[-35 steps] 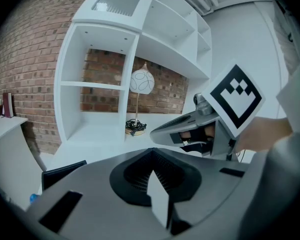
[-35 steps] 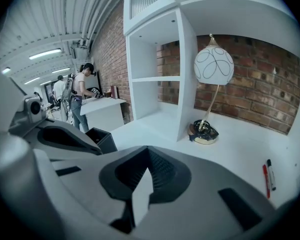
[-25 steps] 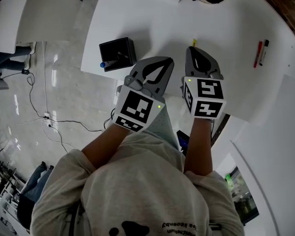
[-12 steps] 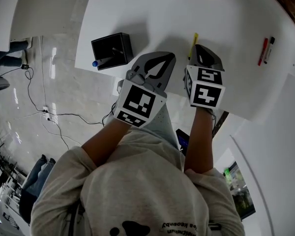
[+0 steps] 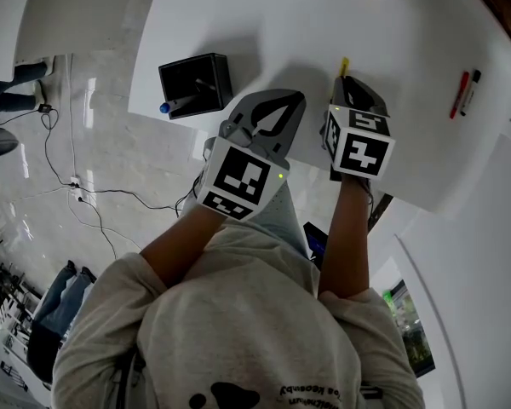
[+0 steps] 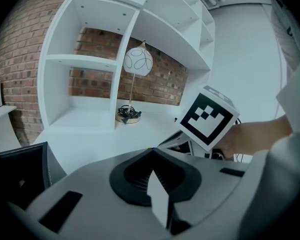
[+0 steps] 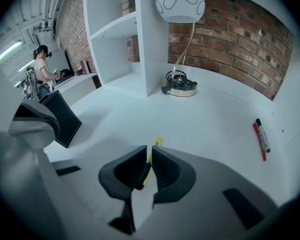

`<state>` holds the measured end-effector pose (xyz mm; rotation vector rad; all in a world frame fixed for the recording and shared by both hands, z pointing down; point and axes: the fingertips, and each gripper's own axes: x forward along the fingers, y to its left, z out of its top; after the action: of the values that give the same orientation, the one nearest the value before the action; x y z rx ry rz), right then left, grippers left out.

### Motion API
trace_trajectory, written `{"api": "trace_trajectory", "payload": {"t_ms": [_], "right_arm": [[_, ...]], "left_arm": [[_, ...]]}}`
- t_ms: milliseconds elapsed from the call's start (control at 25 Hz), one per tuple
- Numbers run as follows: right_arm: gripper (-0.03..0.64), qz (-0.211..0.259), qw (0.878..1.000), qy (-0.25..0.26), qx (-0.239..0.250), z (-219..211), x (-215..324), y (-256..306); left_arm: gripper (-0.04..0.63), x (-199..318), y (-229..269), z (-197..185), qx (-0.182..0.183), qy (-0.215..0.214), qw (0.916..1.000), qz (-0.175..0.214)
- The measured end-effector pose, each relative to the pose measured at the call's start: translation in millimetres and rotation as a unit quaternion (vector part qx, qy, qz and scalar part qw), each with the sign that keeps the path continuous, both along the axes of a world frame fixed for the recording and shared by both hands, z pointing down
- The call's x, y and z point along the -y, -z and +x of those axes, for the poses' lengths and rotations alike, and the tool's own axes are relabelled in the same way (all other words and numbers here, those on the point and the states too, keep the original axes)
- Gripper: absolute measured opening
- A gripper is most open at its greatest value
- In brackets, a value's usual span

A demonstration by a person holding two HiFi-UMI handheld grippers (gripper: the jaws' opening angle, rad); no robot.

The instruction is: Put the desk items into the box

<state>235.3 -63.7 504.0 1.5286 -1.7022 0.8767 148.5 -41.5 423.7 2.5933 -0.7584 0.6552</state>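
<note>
The right tongs [image 5: 351,83] have sunk over the yellow pen [image 5: 344,63] on the desk [image 5: 264,24], jaws nearly clenched, gripping nothing; left tongs [image 5: 283,105] clenched, empty; the pen's pickup looks next, black box [image 5: 196,83] well apart.

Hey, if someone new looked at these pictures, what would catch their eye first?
The two grey grippers with black-and-white marker cubes, the left gripper and the right gripper, fill the middle of the head view over the white desk. A yellow pen pokes out just beyond the right gripper's tips, and a black box sits near the desk's left edge.
</note>
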Motion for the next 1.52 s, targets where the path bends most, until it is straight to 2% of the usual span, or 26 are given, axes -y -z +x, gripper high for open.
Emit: {"api": "trace_trajectory", "payload": {"t_ms": [80, 160, 320, 640, 920, 1040, 1360, 1520], "right_arm": [[0.034, -0.006, 1.000, -0.002, 0.001, 0, 0, -4], [0.094, -0.013, 1.000, -0.004, 0.007, -1, 0, -8], [0.104, -0.031, 0.999, -0.006, 0.004, -1, -2, -17], [0.104, -0.064, 0.998, -0.021, -0.002, 0, -8, -28], [0.067, -0.072, 0.997, -0.003, -0.005, -4, -7, -28], [0.067, -0.047, 0.999, 0.006, -0.011, -8, -5, -21], [0.066, 0.069, 0.996, 0.050, -0.020, -40, 8, 29], [0.066, 0.098, 0.993, 0.061, -0.018, -52, 9, 47]], "left_arm": [[0.008, 2, -1, -2, 0.000, 0.002, 1.0000, 0.000], [0.008, 3, -1, -3, 0.000, 0.004, 1.0000, -0.001], [0.008, 4, -1, -4, -0.001, 0.005, 1.0000, -0.002], [0.008, 2, -2, -8, -0.001, 0.002, 1.0000, -0.004], [0.008, 2, 1, -14, -0.003, 0.009, 1.0000, -0.001], [0.008, 1, 3, -19, -0.003, 0.014, 0.9999, 0.001], [0.008, -3, 13, -30, -0.014, 0.027, 0.9995, 0.008], [0.008, -6, 20, -35, -0.019, 0.034, 0.9992, 0.013]]}}
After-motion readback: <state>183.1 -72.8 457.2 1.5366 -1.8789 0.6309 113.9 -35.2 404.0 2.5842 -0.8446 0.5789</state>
